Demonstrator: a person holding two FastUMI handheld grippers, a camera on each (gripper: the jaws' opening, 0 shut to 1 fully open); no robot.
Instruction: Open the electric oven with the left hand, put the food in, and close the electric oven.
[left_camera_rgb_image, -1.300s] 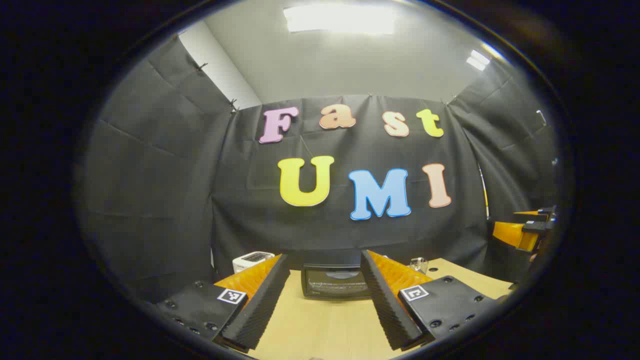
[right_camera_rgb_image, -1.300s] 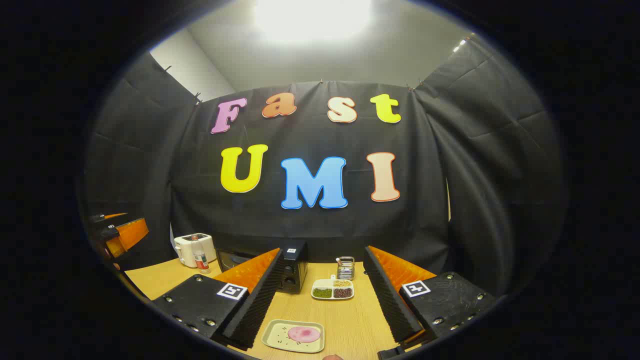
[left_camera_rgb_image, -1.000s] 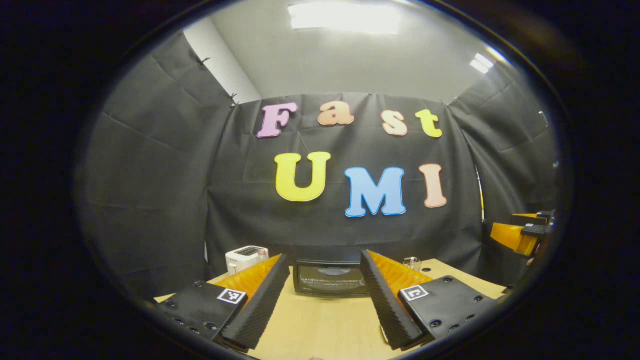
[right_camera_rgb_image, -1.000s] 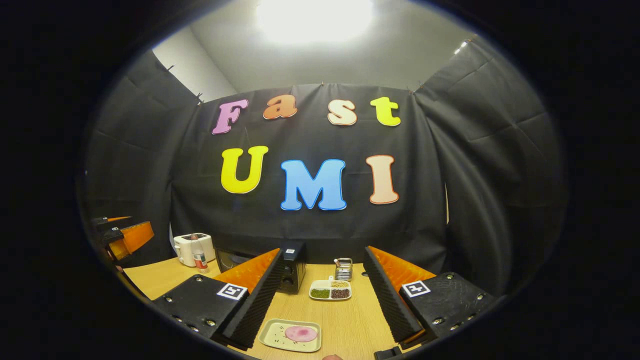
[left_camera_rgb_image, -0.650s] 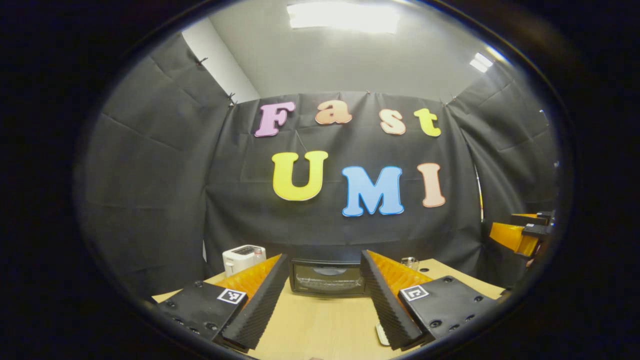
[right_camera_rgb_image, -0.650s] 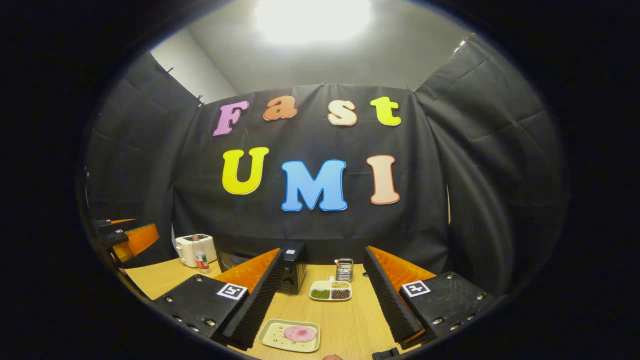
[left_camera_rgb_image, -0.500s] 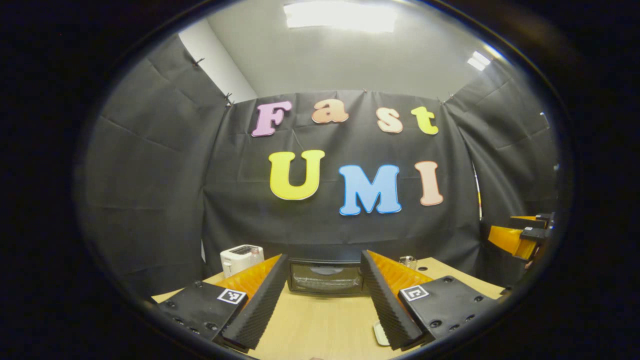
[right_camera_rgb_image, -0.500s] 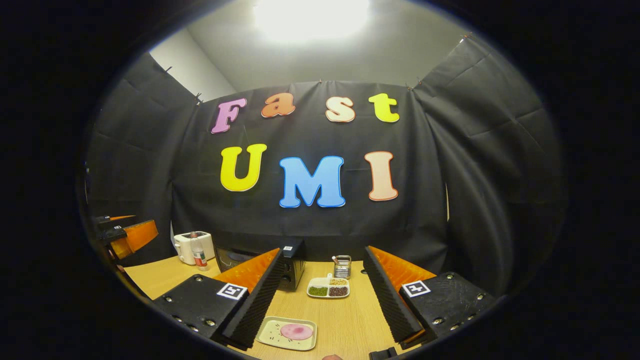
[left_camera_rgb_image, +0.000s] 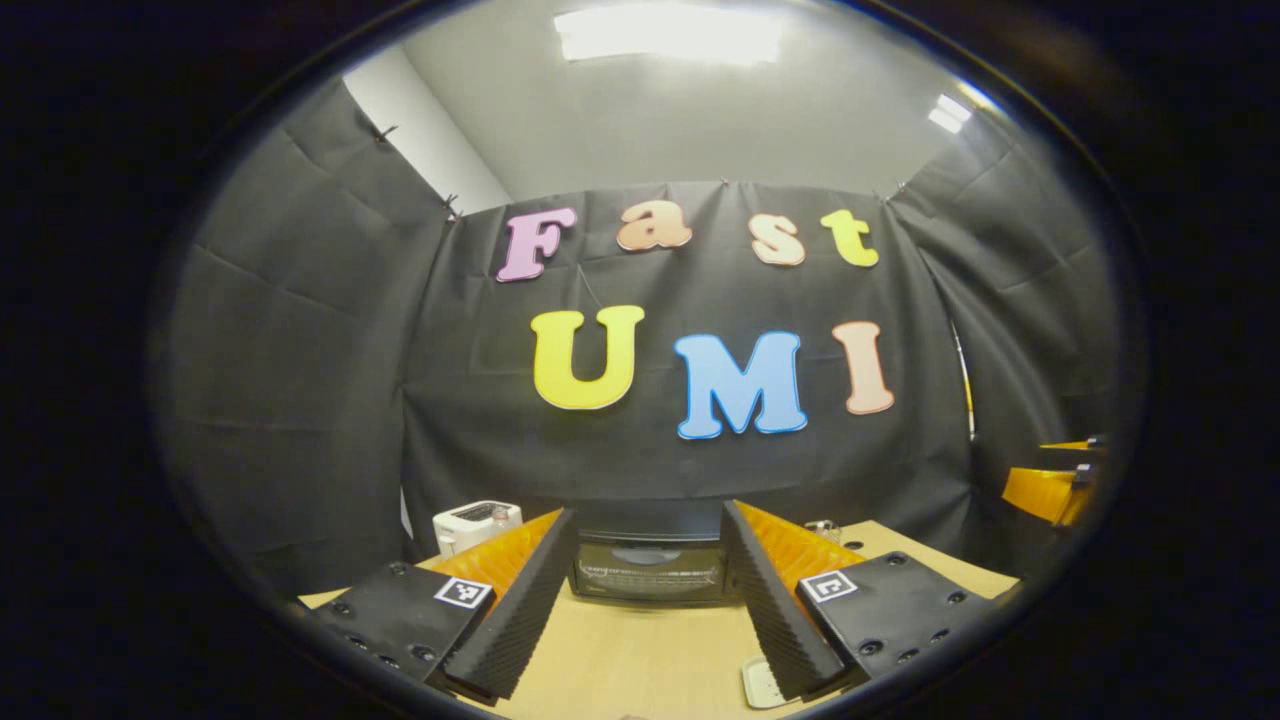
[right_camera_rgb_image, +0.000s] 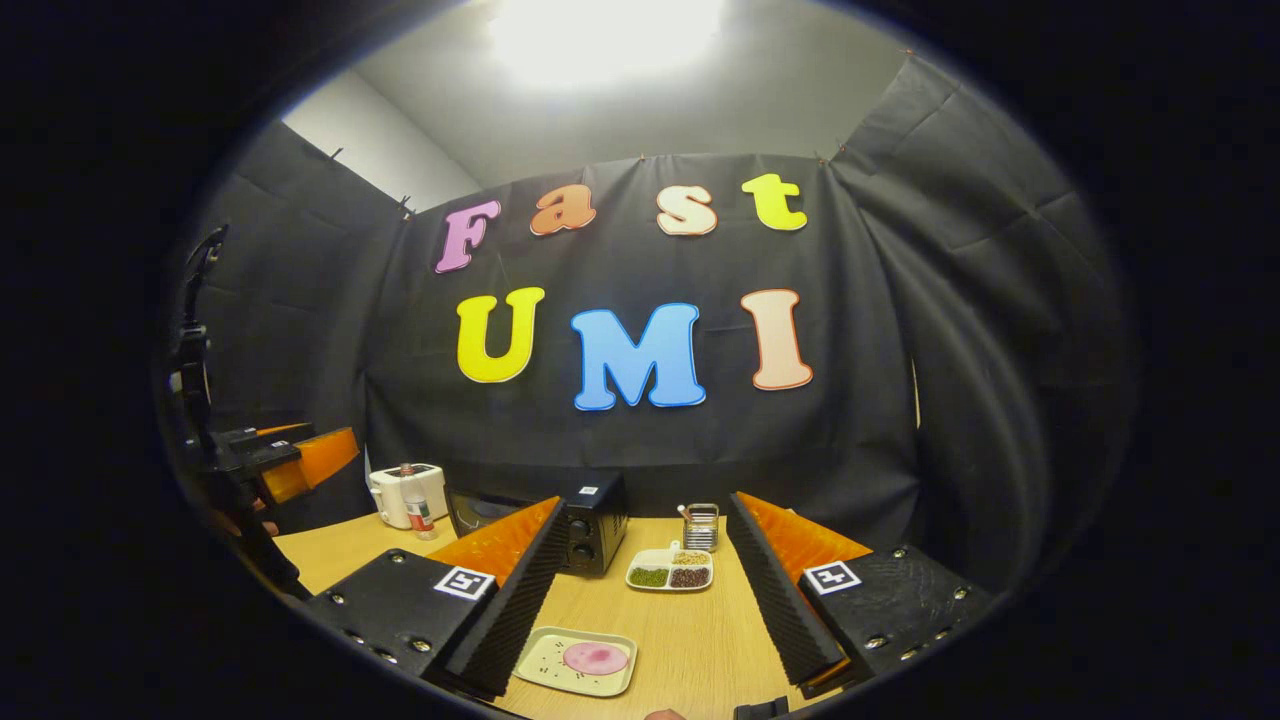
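While your left gripper (left_camera_rgb_image: 648, 600) is spread wide and holding nothing, it's lined up on the oven (left_camera_rgb_image: 648, 568) at the far edge of the tabletop (left_camera_rgb_image: 640, 660), door shut, nothing touching it yet. Risk one, my read: you come in too high or skewed and the fingers slip off the door's top lip. I can't make out a handle from here, so look for it before closing. Risk two: the oven looks small and light, so a hard pull could drag the whole box toward you instead of swinging the door. Your right gripper (right_camera_rgb_image: 642, 610) is also splayed and empty, hovering over the near edge. The food (right_camera_rgb_image: 596, 657) is a flat pink round slice on a pale rectangular tray (right_camera_rgb_image: 540, 662), close to the near edge, between the right fingers. It looks thin and limp, so grabbing the slice itself could fold or tear it; take the tray rim. Mind the divided dish (right_camera_rgb_image: 670, 572) and metal holder (right_camera_rgb_image: 701, 527) beside the oven's knob side, plus the toaster (left_camera_rgb_image: 476, 523) at the far left corner, on the carry path.
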